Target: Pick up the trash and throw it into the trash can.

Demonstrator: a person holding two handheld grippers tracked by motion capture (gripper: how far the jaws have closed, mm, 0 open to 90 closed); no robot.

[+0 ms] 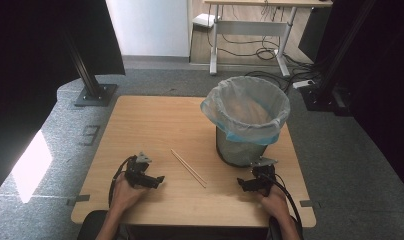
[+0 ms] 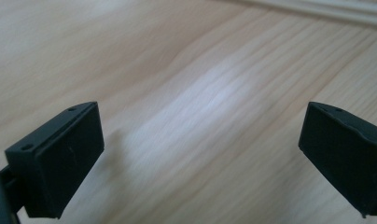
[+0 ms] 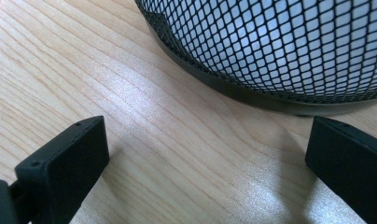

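1. A pair of thin, pale wooden chopsticks [image 1: 188, 168] lies flat on the light wooden counter [image 1: 155, 120], side by side and touching. It runs on a slant from the middle of the counter toward the near edge.
2. The left gripper [image 1: 159, 180], black and held in the person's left hand [image 1: 124, 194], rests near the near-left corner. It points across the counter toward the chopsticks but stays apart from them.
3. In the left gripper view its jaws stand spread wide, with bare wood grain between them and nothing pinched. A pale strip at the top of that view may be the chopsticks; it is too blurred to be sure.
4. The right gripper [image 1: 241, 184], in the person's right hand [image 1: 275, 201], sits near the near-right corner, just beside the foot of the bin.
5. Its jaws are likewise spread wide over bare counter, gripping nothing.
6. A round black wire-mesh waste bin [image 1: 240, 150] stands upright toward the right edge, lined with a translucent plastic bag [image 1: 246, 107] folded over its rim.
7. In the right gripper view the bin's mesh wall [image 3: 280, 42] and dark base ring rise just beyond the jaws.
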